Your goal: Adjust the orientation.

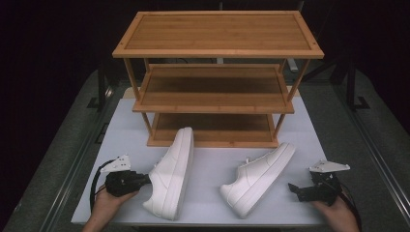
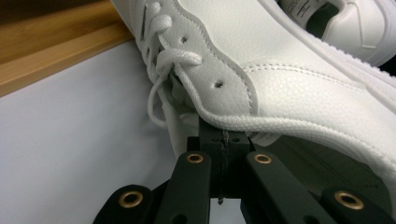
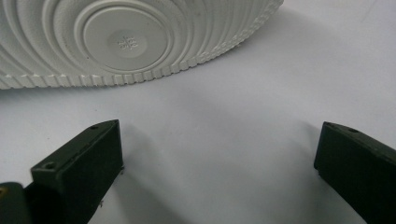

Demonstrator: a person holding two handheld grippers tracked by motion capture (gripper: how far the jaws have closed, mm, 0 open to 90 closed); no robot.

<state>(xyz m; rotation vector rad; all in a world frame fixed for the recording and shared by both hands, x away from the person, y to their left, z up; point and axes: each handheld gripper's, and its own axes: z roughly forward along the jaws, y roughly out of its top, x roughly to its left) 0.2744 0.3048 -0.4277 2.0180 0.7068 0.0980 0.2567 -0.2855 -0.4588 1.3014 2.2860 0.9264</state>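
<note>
**Item: white sneaker pair, left shoe in grip**

The left hand-held gripper (image 1: pixel 145 180) is clamping the collar edge of the left sneaker (image 1: pixel 171 171), jaws together on the rim beside the laces (image 2: pixel 161 70). That sneaker is tipping onto its side on the near-left part of the desk (image 1: pixel 212 166), long axis running near to far, toe pointing far toward the bottom shelf of the wooden rack (image 1: pixel 217 77), sole facing right. To do this well, the person is probably needing to keep the pinch firm on the thin rim and carry the shoe level, toe first, onto a shelf. The right hand-held gripper (image 1: pixel 294 189) is resting near-right with jaws apart, holding nothing, just beside the right sneaker (image 1: pixel 258 178), whose toe is pointing far-right.
</note>
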